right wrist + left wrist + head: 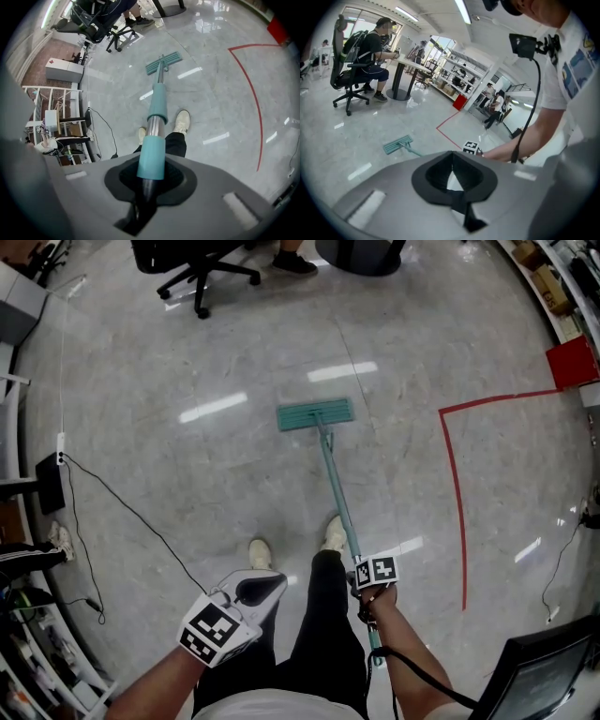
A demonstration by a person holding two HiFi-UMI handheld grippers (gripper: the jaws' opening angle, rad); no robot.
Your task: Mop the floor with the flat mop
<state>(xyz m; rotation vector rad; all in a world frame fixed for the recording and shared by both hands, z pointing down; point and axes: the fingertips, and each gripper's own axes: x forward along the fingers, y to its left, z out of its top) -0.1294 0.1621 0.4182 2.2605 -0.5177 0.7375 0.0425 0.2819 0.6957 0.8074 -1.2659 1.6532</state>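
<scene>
The flat mop's teal head (315, 415) lies flat on the pale glossy floor ahead of my feet. Its teal and metal handle (336, 493) slants back toward me. My right gripper (366, 589) is shut on the handle's upper part. In the right gripper view the handle (157, 105) runs out between the black pads of the right gripper (151, 176) down to the mop head (163, 63). My left gripper (267, 585) hovers over my left leg, apart from the mop. In its own view the left gripper (451, 176) is shut with nothing in it, and the mop head (398, 144) shows beyond.
A red tape line (453, 484) marks the floor at the right, with a red box (572, 362) beyond it. An office chair (187, 263) stands at the far left. A black cable (122, 502) trails across the left floor from a dark box (49, 482). A seated person (370, 47) is at a desk.
</scene>
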